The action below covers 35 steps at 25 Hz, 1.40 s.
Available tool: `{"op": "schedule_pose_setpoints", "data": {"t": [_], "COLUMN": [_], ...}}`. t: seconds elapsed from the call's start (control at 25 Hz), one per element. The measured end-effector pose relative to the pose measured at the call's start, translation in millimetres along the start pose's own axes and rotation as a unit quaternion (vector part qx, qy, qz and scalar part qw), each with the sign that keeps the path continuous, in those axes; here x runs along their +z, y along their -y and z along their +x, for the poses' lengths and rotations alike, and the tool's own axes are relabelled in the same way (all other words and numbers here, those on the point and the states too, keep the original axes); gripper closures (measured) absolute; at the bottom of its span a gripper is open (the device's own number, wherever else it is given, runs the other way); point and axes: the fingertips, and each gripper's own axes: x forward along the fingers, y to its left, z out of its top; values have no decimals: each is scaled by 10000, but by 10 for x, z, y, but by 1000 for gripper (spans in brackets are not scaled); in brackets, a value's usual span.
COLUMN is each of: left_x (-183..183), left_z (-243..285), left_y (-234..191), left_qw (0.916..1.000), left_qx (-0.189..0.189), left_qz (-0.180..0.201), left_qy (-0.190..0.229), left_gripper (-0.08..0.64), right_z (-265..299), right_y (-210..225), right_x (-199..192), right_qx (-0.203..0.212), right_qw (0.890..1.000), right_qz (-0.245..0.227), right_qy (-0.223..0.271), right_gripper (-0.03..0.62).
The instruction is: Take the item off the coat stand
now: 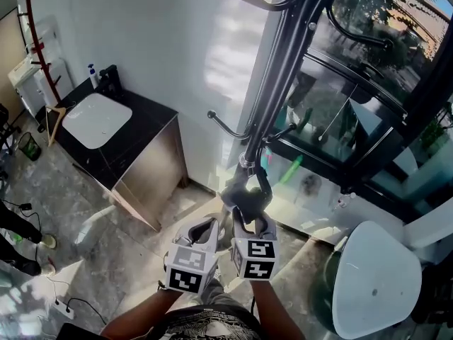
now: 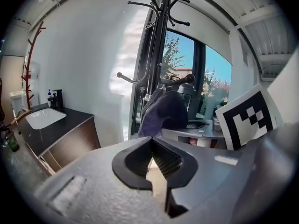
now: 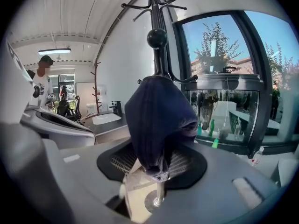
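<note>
My right claw (image 3: 156, 164) wide around cloth (image 3: 156, 120) on coat stand (image 3: 157, 12) | left claw (image 2: 152, 141) closed, empty | I'd grip, lift over knob (image 3: 157, 38)

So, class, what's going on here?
A person holds a gripper in each hand at a black coat stand. The right gripper is open, with a dark blue cloth item, hanging on a lower hook, between its fingers but not clamped. The left gripper is shut and empty beside it. The item is not yet off the stand.

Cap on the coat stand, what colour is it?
Dark navy cap; clearest in the right gripper view.
</note>
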Motion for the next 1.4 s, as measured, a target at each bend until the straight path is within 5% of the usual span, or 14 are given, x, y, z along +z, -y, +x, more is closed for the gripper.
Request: {"op": "schedule_pose_setpoints", "data": {"t": [0.12, 0.28, 1.4], "left_x": [10, 10, -30], "left_z": [26, 45, -329], "left_y": [-33, -40, 215], "left_qw": [10000, 10000, 9997], "left_qx": [15, 10, -34], "left_qz": [-16, -22, 145], "left_qy": [-2, -11, 184], "left_gripper": [558, 558, 558], "right_z": [45, 34, -690], "right_y": [37, 104, 41], "right_x": [4, -19, 239], "right_qx": [-135, -275, -554], "right_qw": [9999, 9995, 9954], "right_qz": [-18, -135, -77], "right_qy": [-12, -69, 779], "right_gripper": [453, 562, 574]}}
